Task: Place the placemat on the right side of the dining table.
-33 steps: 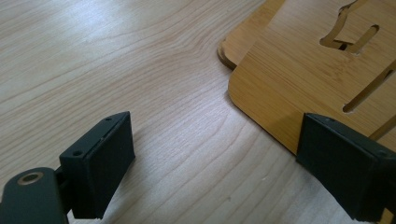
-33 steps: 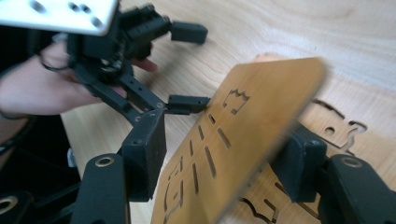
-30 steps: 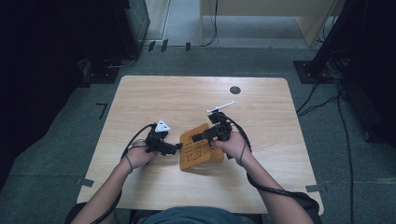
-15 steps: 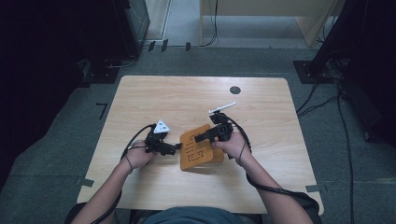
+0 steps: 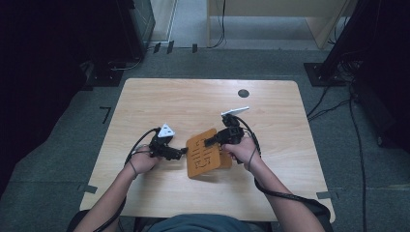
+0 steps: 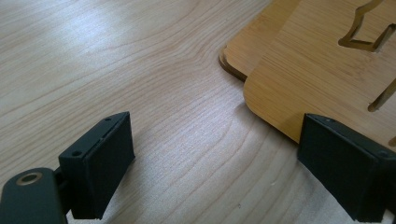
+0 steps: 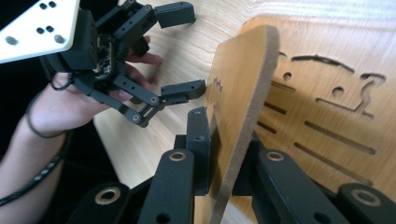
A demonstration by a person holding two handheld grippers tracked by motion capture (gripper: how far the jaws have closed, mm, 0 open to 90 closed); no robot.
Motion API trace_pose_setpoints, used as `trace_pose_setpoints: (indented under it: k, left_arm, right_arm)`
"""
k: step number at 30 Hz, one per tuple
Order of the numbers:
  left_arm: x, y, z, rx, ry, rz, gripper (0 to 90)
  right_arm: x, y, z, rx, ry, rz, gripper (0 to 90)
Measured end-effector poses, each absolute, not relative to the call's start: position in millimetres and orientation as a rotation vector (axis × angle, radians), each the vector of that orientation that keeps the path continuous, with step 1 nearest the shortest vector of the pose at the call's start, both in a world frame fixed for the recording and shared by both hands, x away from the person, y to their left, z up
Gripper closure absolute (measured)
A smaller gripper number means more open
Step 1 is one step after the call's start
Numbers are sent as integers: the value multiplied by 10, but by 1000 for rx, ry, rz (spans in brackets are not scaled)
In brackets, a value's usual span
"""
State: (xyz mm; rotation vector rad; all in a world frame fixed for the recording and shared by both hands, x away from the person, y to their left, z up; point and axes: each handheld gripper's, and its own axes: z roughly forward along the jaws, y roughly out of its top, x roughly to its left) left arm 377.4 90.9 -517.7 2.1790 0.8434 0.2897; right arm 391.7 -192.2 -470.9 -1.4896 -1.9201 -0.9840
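Right gripper [image 7: 219, 154]: jaws clamped on edge of upper board [image 7: 238, 93], tilting it up off lower board [image 7: 327, 107]. Left gripper [image 6: 224, 163]: jaws wide, nothing between, just beside boards' near corner. Both boards lie mid-table [image 5: 193, 101], front. Dark round spot [image 5: 243, 93] well apart, far side.

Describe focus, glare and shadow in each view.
High view: soft and grainy, dark surroundings, evenly lit table. Left gripper view: sharp wood grain, bright sheen at upper left, soft shadows under the jaws. Right gripper view: the gripped board casts shadow on the panel behind.
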Motion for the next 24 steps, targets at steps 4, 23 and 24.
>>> trace_pose_setpoints:
  k: [4,23,24]
  left_arm:
    - [3786,938,-5176,2153,872,274,96]
    - [3769,912,-5180,2183,856,315,97]
    - [3770,913,-5180,2183,855,315,97]
  right_arm:
    - [3937,-1982,-4709,-1499,-1852,-987,865]
    - [3957,-2246,-4389,-1562,-1912,-1166,878]
    - [3957,-2265,-4376,-1575,-1925,-1169,878]
